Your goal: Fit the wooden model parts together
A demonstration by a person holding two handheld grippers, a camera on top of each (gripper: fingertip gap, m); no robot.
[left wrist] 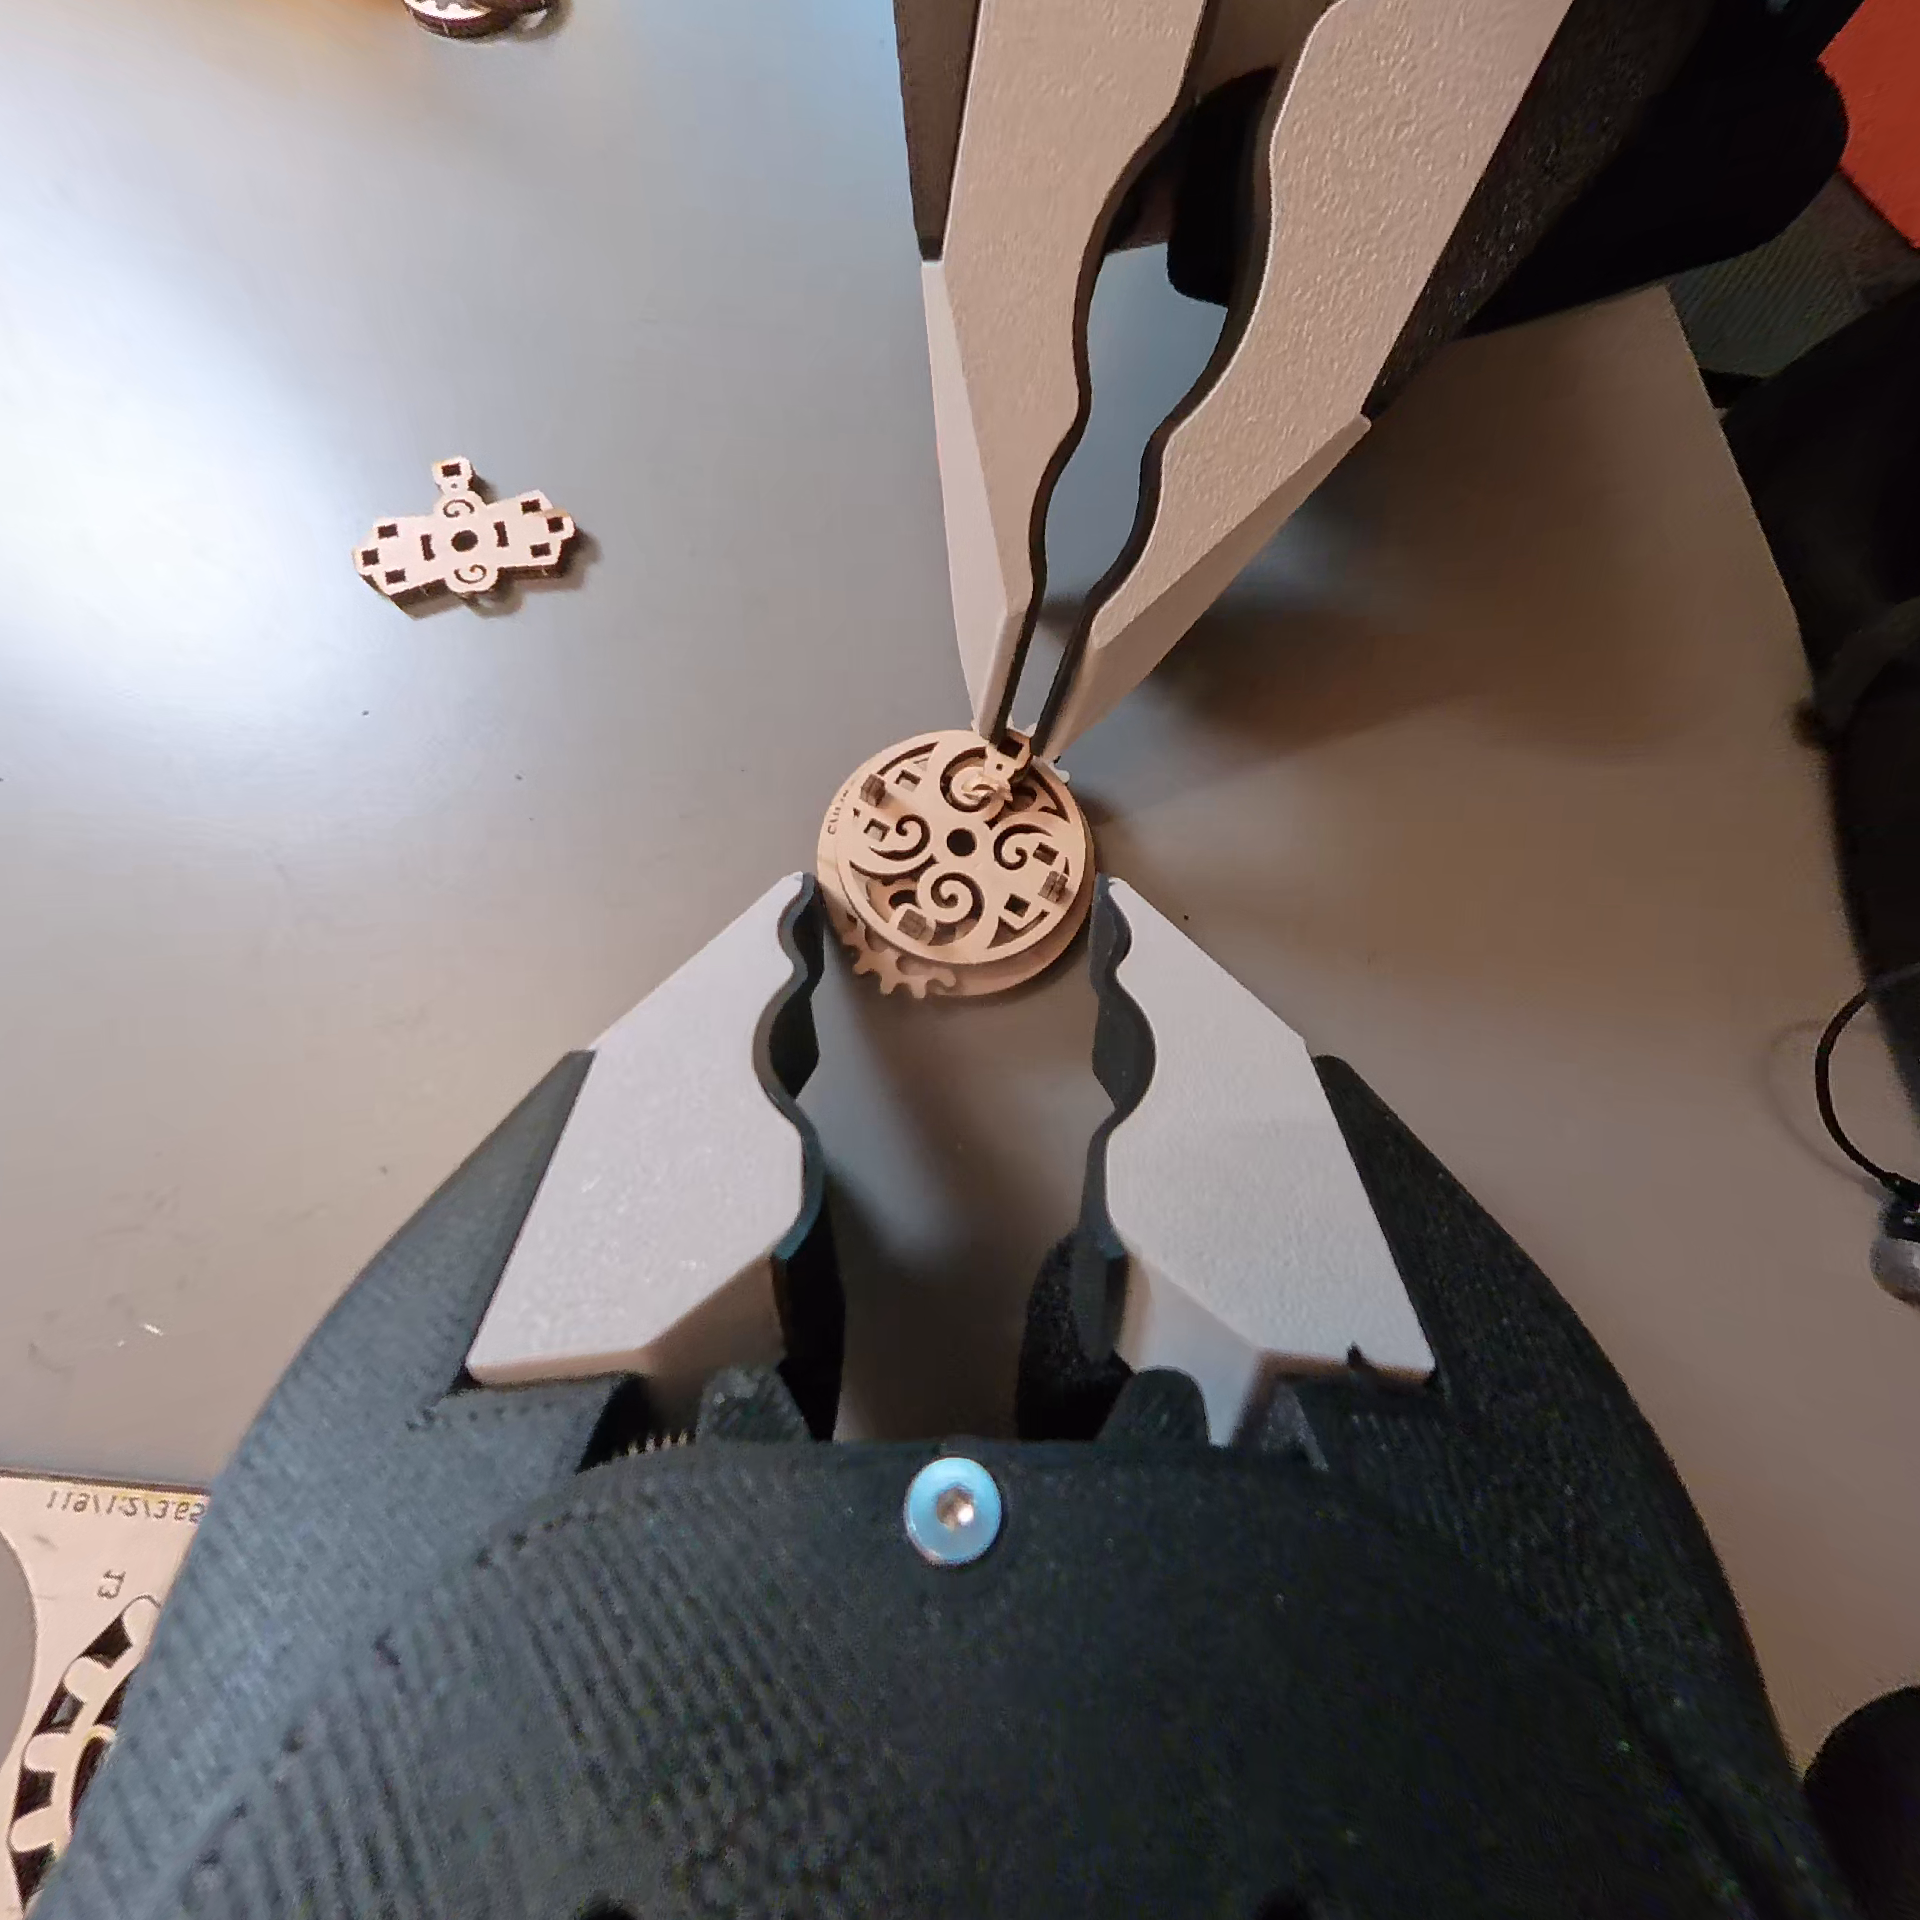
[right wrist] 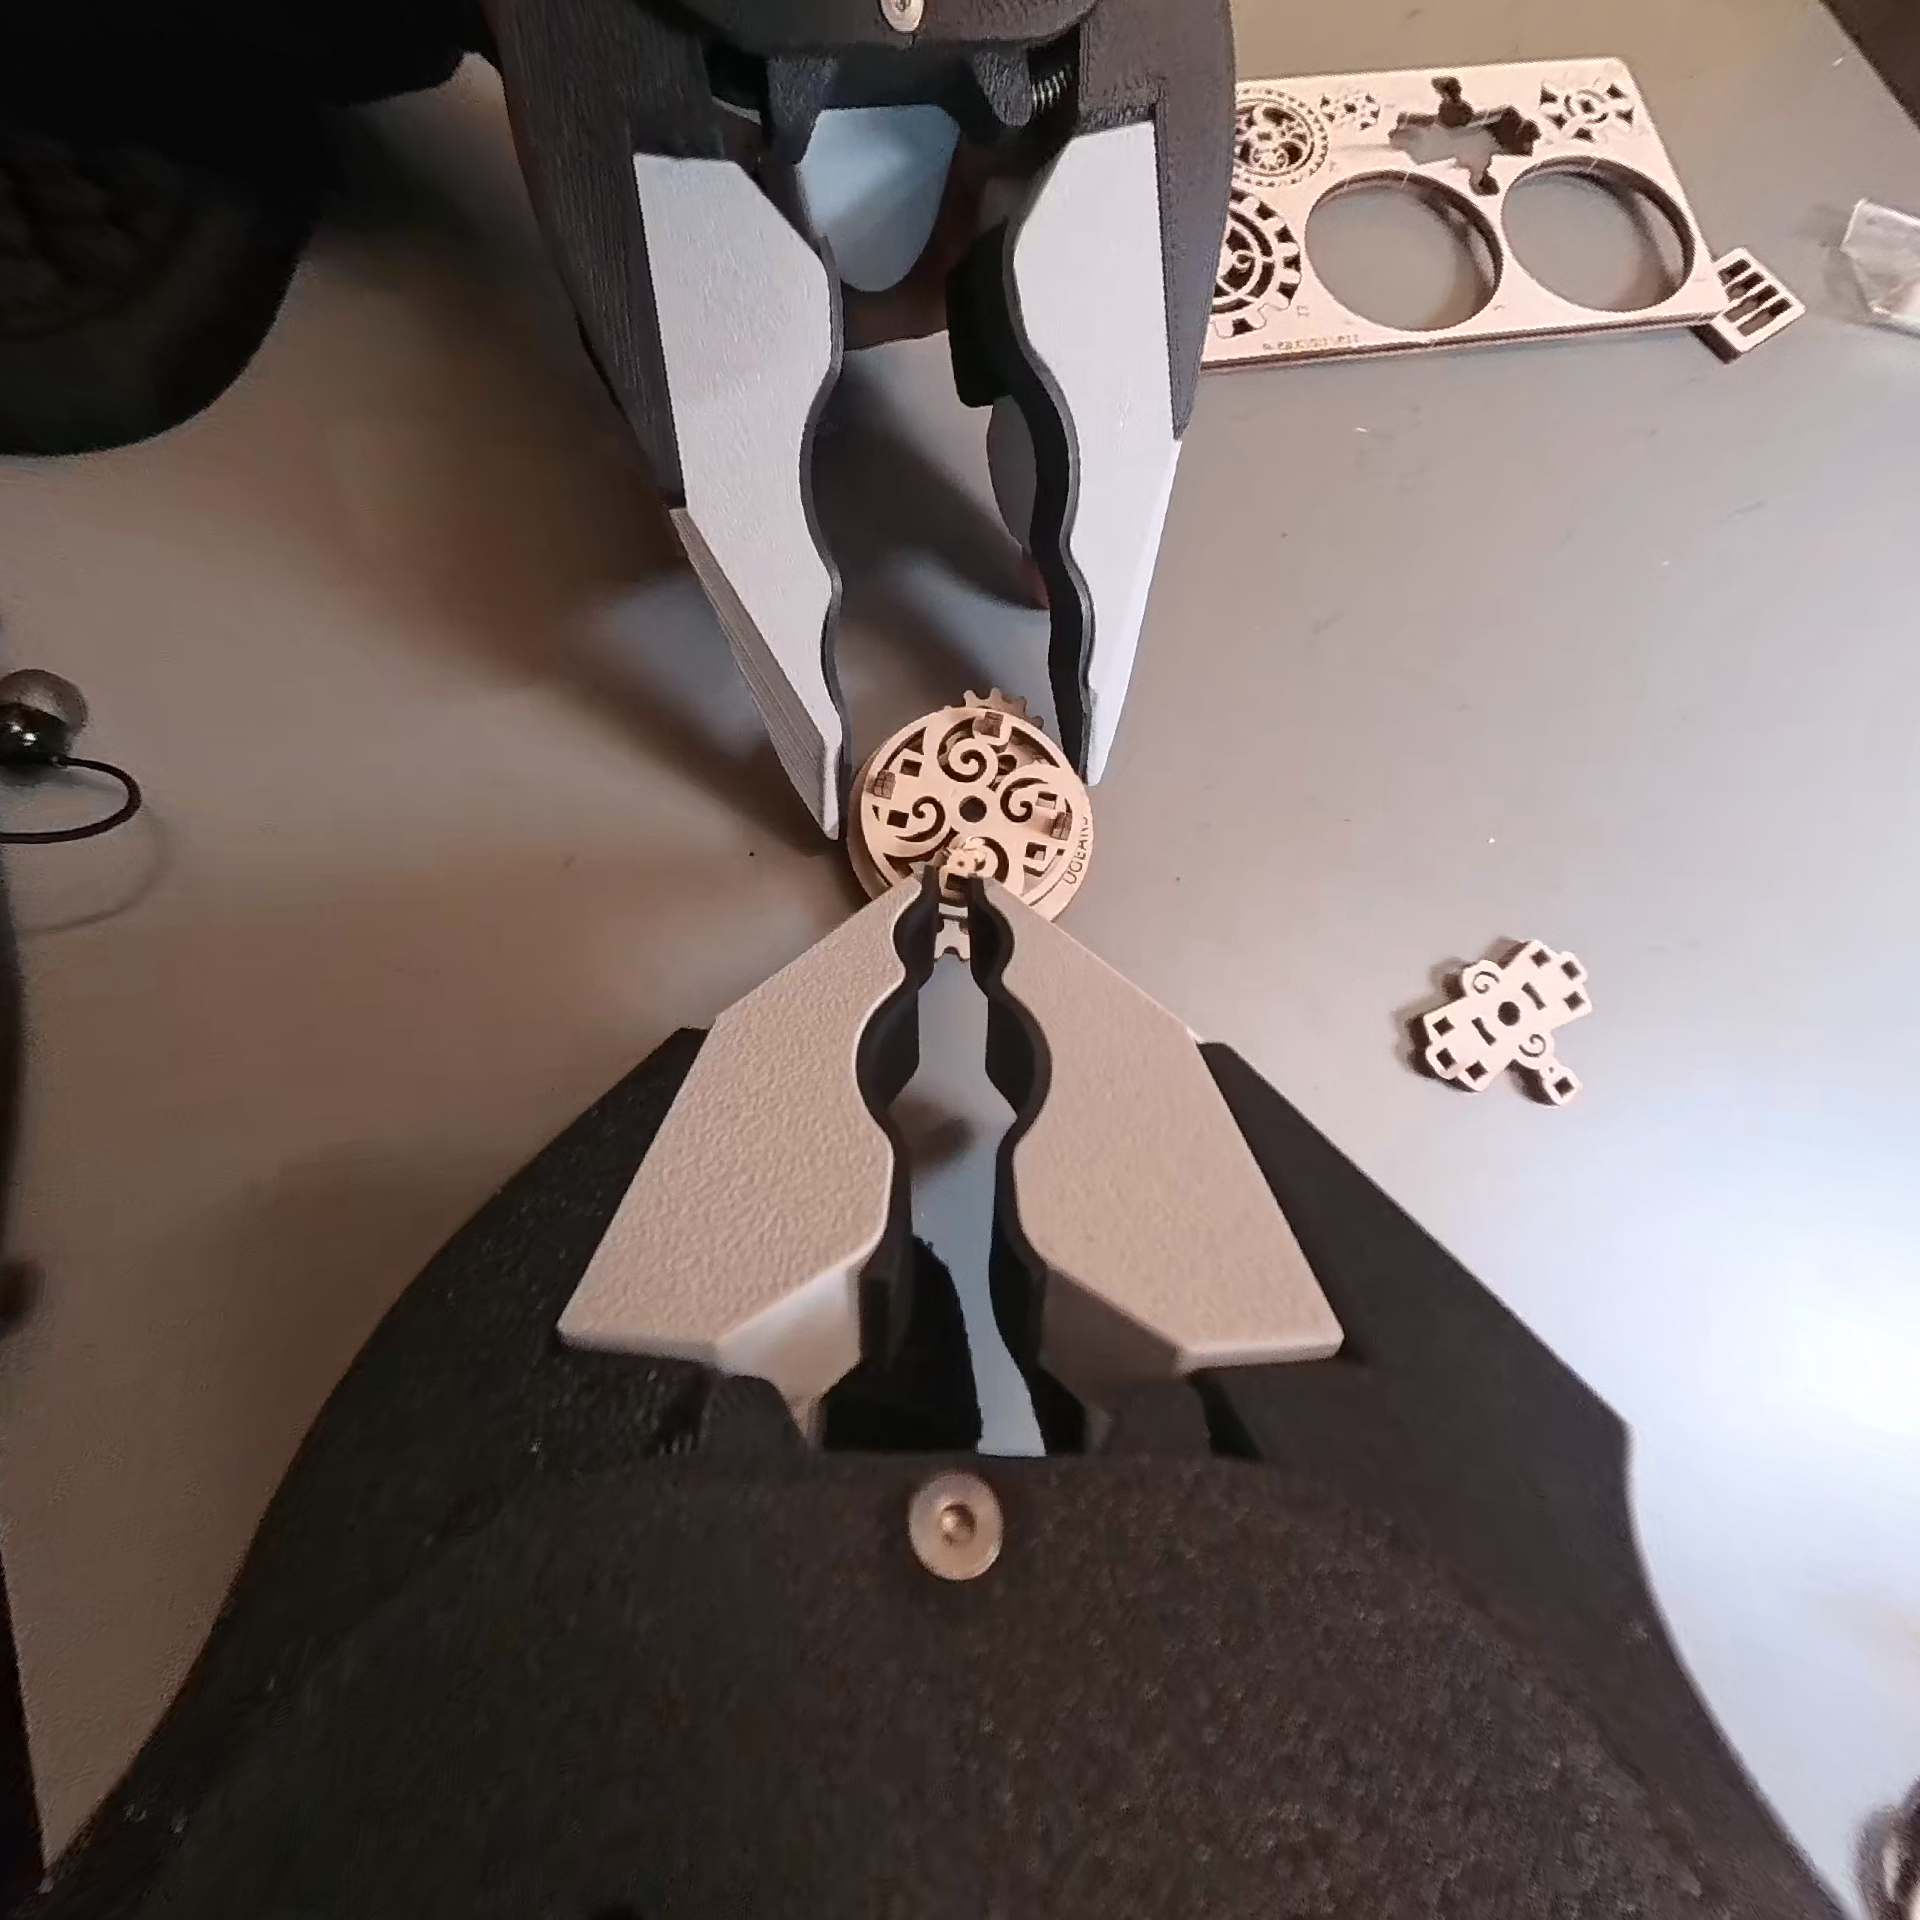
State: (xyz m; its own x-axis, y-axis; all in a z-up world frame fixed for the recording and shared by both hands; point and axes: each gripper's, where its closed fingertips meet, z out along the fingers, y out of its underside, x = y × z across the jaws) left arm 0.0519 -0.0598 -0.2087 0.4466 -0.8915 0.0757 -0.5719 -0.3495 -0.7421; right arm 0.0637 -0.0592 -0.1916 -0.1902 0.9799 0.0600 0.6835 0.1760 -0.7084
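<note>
A round wooden disc assembly (left wrist: pixel 956 862) with swirl cutouts lies on the grey table, and a small gear (left wrist: pixel 894 971) pokes out from under it. My left gripper (left wrist: pixel 956 899) holds the disc by its two sides. It shows at the top of the right wrist view (right wrist: pixel 961 795), with its fingertips against the disc (right wrist: pixel 971 810). My right gripper (right wrist: pixel 951 883) is shut on a small wooden peg (right wrist: pixel 951 920). The peg's end touches the disc's top face near the rim. In the left wrist view the right gripper (left wrist: pixel 1018 732) comes down from the top with the peg (left wrist: pixel 1003 767).
A cross-shaped wooden part (left wrist: pixel 464 540) lies loose on the table and also shows in the right wrist view (right wrist: pixel 1501 1023). The punched-out wooden sheet (right wrist: pixel 1455 208) lies beyond it. A black cable (right wrist: pixel 73 800) and dark fabric lie near the table's edge. Both grippers' tips are close together, under 4 cm apart.
</note>
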